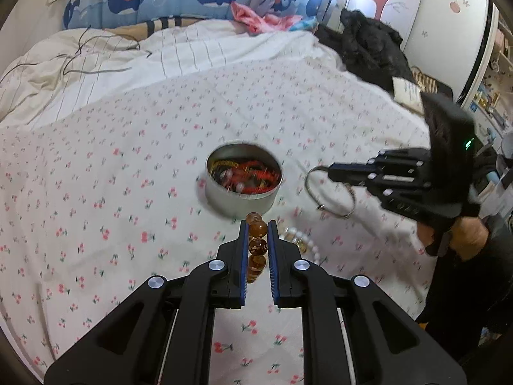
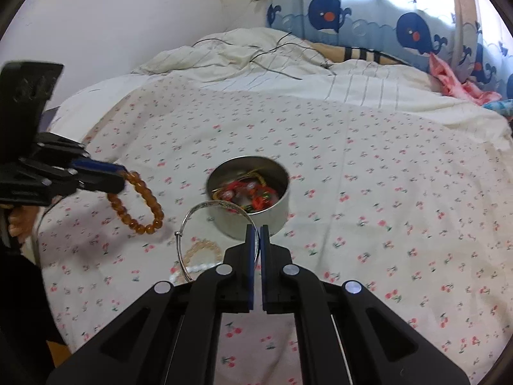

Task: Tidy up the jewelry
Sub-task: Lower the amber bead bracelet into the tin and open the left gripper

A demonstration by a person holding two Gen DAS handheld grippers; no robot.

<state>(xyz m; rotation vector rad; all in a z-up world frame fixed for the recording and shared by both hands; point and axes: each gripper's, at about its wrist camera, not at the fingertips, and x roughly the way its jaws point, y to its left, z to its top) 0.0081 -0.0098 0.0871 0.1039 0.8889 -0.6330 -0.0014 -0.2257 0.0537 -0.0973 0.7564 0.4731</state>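
A round metal tin (image 1: 221, 199) (image 2: 279, 215) with red and gold jewelry inside sits on the cherry-print bedsheet. My left gripper (image 1: 257, 229) (image 2: 123, 173) is shut on an amber bead bracelet (image 1: 257, 247) (image 2: 141, 203), which hangs above the sheet to the left of the tin in the right wrist view. My right gripper (image 2: 255, 229) (image 1: 330, 170) is shut on a thin silver bangle (image 2: 192, 221) (image 1: 333, 192), lifted just in front of the tin. A white bead bracelet (image 1: 303, 240) (image 2: 192, 269) and a pale yellow bracelet (image 2: 205, 247) lie on the sheet.
A rumpled cream duvet (image 2: 243, 61) with dark cables lies at the bed's far side under a whale-print curtain (image 2: 384, 16). Black clothing (image 1: 368, 41) and pink fabric (image 1: 256, 16) are piled at the far right corner. A person's hand (image 1: 468, 234) grips the right tool.
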